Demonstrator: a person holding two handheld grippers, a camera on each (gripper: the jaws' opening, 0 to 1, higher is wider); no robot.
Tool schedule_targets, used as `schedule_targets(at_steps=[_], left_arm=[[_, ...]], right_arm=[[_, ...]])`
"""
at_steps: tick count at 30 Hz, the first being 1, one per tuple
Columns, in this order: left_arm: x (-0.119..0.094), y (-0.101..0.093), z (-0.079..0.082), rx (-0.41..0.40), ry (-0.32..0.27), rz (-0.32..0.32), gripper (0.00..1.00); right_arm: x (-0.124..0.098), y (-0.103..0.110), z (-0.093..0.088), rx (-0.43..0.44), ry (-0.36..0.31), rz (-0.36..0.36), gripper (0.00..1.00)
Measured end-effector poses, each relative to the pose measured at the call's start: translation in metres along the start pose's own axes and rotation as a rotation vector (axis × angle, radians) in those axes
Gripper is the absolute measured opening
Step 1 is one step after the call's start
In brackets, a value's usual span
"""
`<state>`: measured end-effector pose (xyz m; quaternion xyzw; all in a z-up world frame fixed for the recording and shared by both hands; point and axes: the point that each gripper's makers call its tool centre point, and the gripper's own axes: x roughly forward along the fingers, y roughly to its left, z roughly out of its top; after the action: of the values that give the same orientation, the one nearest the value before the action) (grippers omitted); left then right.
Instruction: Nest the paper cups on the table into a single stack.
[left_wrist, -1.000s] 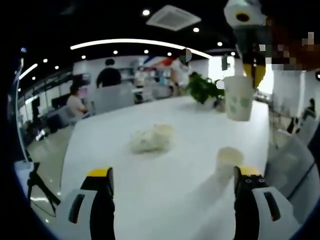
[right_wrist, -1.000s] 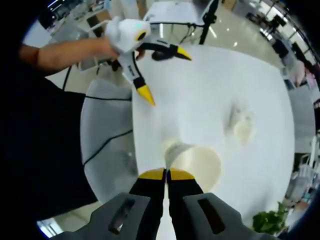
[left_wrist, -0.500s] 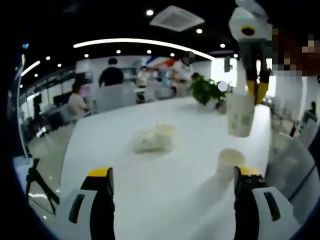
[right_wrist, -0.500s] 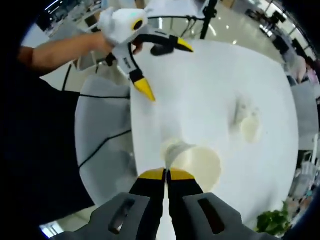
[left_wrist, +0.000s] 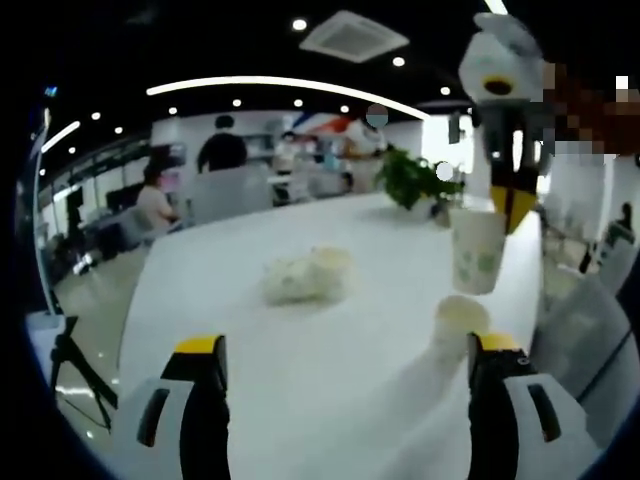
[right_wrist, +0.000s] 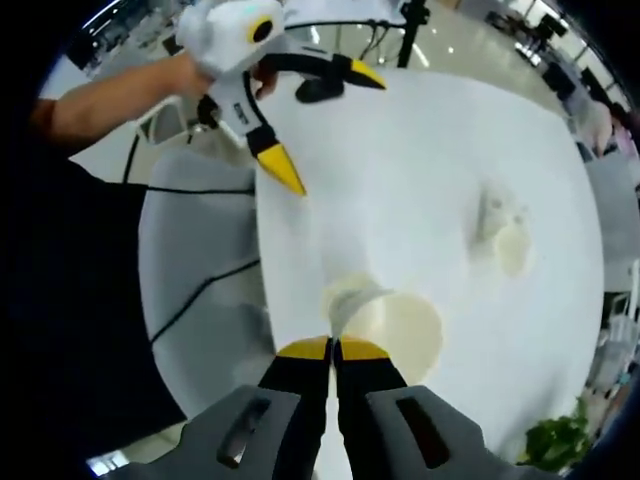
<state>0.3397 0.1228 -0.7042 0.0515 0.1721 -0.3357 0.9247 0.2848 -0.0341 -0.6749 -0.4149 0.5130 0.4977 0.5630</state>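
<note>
- Cups are the business, and the one being carried (left_wrist: 476, 252) hangs in the air from the right gripper (right_wrist: 335, 348), whose yellow-tipped jaws are pinched together on its rim at the near side.
- In the right gripper view that cup (right_wrist: 392, 328) shows its open mouth and pale inside, so it hangs upright, mouth up, with the white table (right_wrist: 420, 170) below it.
- The left gripper (left_wrist: 345, 350) is held low over the table (left_wrist: 300, 350) with its jaws wide apart and nothing between them; in the right gripper view it (right_wrist: 325, 125) sits off to the far side, well apart from the carried cup.
- A second cup (left_wrist: 460, 318) stands upright on the table just beside the left gripper's right jaw, and the carried cup hangs above it, not yet touching.
- To do this step well, I judge the carried cup should be lined up squarely over the standing cup's mouth and lowered straight; a tilted entry could catch the rim and tip the light cup.
- The free left gripper could steady the standing cup if it slides.
- The carried cup looks white with faint green marks on its wall.
- Further out lies a pale heap (left_wrist: 300, 278), seemingly a cup on its side beside something crumpled; too blurred to tell.
</note>
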Motion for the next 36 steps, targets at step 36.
schedule_targets(at_steps=[36], left_arm=[[-0.003, -0.003, -0.001, 0.011, 0.004, -0.006, 0.98]], right_arm=[[0.046, 0.000, -0.007, 0.051, 0.014, 0.003, 0.00]])
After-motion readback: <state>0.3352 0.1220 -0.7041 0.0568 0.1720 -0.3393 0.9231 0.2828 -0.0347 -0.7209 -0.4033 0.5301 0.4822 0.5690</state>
